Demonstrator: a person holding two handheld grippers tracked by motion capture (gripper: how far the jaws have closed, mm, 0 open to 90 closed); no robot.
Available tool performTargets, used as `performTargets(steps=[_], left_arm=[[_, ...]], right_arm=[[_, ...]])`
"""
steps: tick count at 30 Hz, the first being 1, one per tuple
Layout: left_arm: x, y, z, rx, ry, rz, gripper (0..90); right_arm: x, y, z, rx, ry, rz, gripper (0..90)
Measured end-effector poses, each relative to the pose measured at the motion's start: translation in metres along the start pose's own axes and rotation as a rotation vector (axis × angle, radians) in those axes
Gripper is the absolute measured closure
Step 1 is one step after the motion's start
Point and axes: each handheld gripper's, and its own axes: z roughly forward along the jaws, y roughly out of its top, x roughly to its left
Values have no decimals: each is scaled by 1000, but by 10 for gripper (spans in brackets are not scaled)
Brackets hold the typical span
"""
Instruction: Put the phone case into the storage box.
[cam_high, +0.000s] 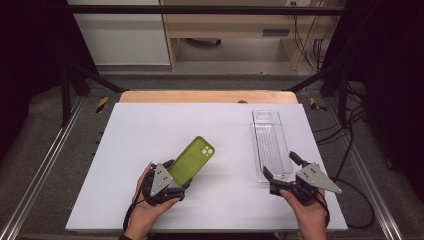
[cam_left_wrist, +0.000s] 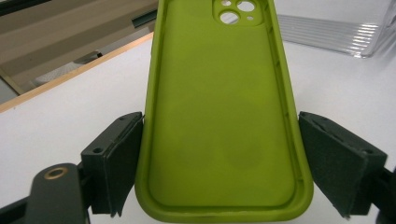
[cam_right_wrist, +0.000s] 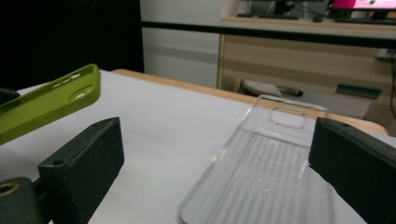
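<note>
High view: the left gripper (cam_high: 172, 182) holds a green phone case (cam_high: 194, 159) by its lower end, raised at a tilt above the white table (cam_high: 150, 130), camera cut-out pointing away from the person. In the left gripper view, both pads press against the long side walls of the case, open cavity facing the camera. The right gripper (cam_high: 281, 166) hovers at the near end of a clear plastic packaging tray (cam_high: 270, 145), which lies flat on the table, well apart from the green case. In the right gripper view, its jaws stand spread on either side of the tray's near end, gripping nothing.

Step in hand, as judged: securing the tray so the case can be placed into it. The next move calls for closing the right jaws squarely on the thin tray edge without tipping it, then aligning the case lengthwise with the tray's recess before lowering.
</note>
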Motion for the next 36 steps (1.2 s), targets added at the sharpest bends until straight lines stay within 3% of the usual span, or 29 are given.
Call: performTargets(steps=[1, 6, 7, 13, 16, 25, 36], left_arm=[[1, 0, -1, -3, 3, -1, 165], [2, 1, -2, -5, 22, -6, 165], [2, 1, -2, -5, 26, -7, 165], [1, 2, -3, -18, 40, 2, 165], [1, 2, -4, -24, 46, 3, 165], [2, 3, -7, -38, 62, 8, 165], [-1, 5, -8, -48, 68, 21, 165]], right_arm=[[9, 6, 11, 29, 24, 0, 53], [23, 21, 32, 101, 43, 14, 82], [30, 29, 40, 116, 68, 9, 88], [50, 46, 61, 156, 126, -22, 103], [59, 50, 71, 165, 158, -12, 106], [82, 54, 97, 200, 219, -3, 128], [91, 50, 114, 224, 251, 35, 120]])
